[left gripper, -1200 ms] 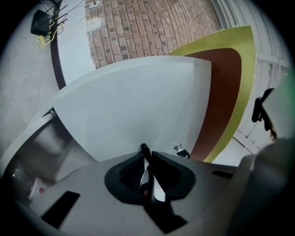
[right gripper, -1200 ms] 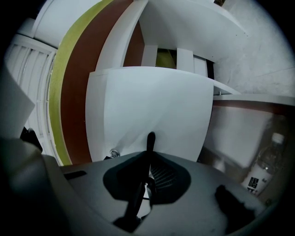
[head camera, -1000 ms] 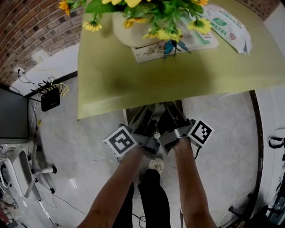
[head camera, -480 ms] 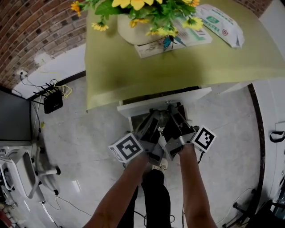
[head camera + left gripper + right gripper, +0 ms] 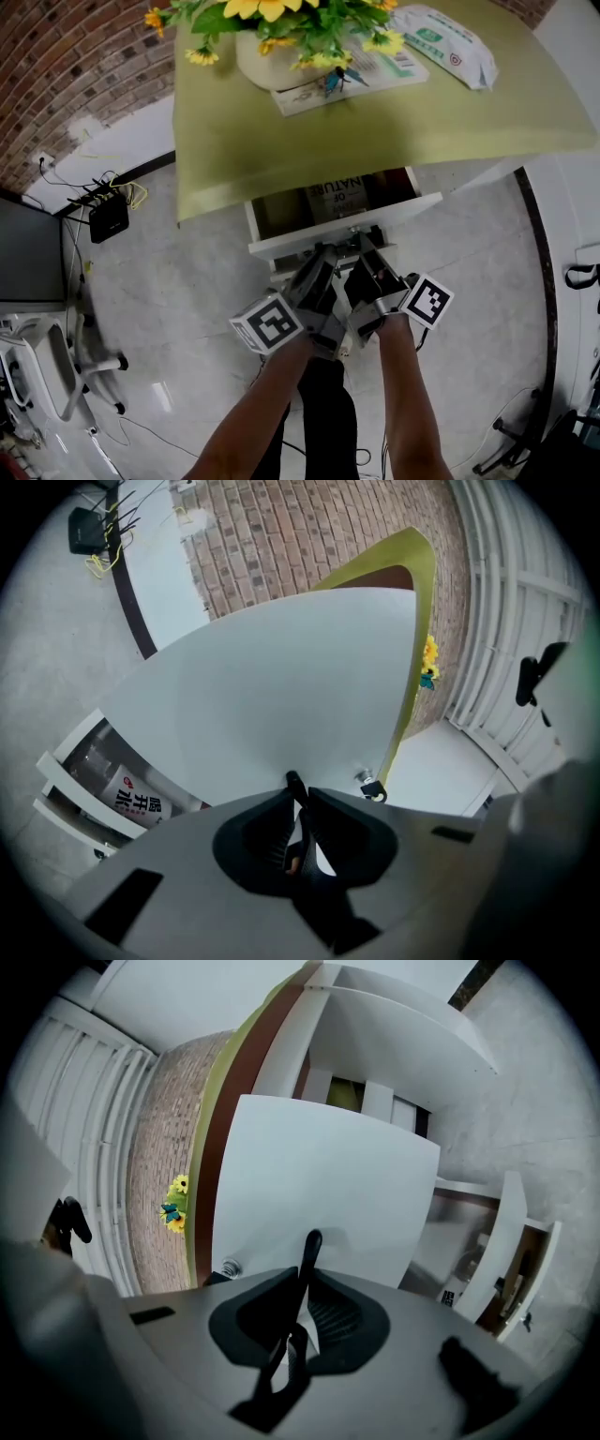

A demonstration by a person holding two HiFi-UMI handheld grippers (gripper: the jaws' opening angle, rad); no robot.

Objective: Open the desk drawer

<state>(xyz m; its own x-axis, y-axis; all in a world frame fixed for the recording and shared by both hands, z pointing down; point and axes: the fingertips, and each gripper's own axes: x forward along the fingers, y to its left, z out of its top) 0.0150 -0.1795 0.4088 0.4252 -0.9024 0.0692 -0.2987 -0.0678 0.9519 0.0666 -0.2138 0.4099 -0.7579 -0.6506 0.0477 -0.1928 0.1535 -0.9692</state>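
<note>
While the drawer [image 5: 277, 247] stands part-way out from under the yellow-green desk [image 5: 375, 131] top, both claws sit side by side at its white front, pointing level at it. On the left gripper [image 5: 300, 796] the jaws are nearly together, pinching the thin dark handle [image 5: 296, 786] that sticks out of the panel. On the right gripper [image 5: 306, 1281] the same handle sits between the jaws, pads against it; these jaws have just been opening a touch. A small round lock [image 5: 366, 779] is just beside the handle. A printed booklet [image 5: 337, 192] lies flat inside the drawer. A flower pot [image 5: 272, 64] and a wipes packet [image 5: 441, 47] are on the desk.
</note>
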